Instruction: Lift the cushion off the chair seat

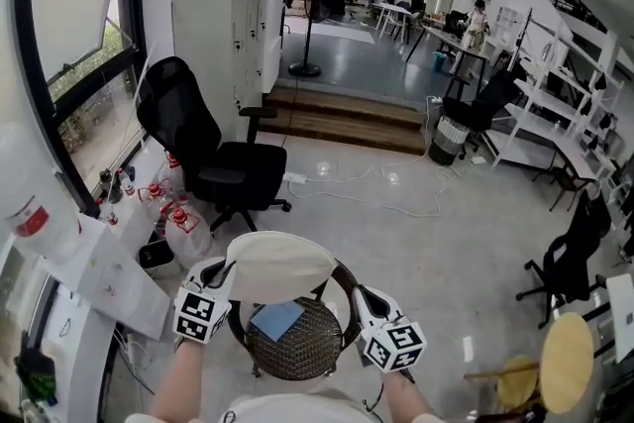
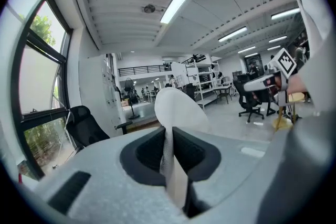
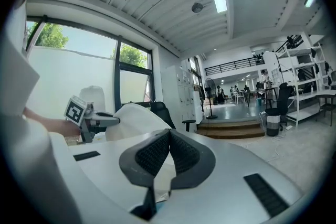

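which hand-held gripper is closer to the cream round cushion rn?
Left. The left hand-held gripper is clamped on the left edge of the cream round cushion; the right hand-held gripper sits by its right edge, contact unclear.

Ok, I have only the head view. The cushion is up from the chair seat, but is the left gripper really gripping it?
Observer: Yes. In the left gripper view the left gripper is shut on the cushion; its fabric edge runs between the jaws.
Operator: And the other one?
Observer: In its own view the right gripper has its jaw tips together. The cushion bulges just left of them; whether fabric is pinched I cannot tell.
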Motion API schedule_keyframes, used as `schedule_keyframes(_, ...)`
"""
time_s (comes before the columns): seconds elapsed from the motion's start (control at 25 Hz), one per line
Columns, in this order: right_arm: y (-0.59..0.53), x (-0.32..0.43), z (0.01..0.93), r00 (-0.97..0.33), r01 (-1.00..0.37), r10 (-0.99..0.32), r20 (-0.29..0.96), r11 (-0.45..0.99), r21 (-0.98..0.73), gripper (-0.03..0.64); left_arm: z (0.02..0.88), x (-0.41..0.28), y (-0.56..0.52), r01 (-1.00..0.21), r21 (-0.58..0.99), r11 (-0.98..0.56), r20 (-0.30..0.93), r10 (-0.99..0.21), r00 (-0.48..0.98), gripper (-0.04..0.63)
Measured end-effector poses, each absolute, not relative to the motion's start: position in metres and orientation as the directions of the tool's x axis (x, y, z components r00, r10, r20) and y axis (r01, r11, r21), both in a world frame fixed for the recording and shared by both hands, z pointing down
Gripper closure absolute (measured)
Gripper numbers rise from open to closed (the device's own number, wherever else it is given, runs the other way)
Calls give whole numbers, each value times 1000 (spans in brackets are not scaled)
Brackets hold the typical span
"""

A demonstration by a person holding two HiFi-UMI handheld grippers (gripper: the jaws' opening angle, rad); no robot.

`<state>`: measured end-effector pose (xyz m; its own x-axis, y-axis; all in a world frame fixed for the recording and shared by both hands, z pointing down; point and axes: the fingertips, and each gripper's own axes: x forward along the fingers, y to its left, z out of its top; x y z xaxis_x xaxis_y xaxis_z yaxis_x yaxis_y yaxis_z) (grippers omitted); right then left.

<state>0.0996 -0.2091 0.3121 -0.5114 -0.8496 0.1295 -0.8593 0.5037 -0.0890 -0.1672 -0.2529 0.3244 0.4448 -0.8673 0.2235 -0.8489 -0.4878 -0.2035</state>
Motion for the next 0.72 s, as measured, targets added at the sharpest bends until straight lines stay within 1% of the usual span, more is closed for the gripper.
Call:
schedule_keyframes(0.2,-211,93,311,-518,-855,-845,132,513,-76,615,294,-196,-243,-881,-201,-428,137,-903,407,554)
schedule_keyframes(0.4,-211,102,306,-511,-859,-848,138,508,-60,615,274,-219,-226,-914,-196,-356,72,-934,349,554)
schedule_keyframes(0.72,-208,122,301,-490,-872,-860,141,486,-61,615,260,-242,-196,-943,-201,-265,3,-963,270,554)
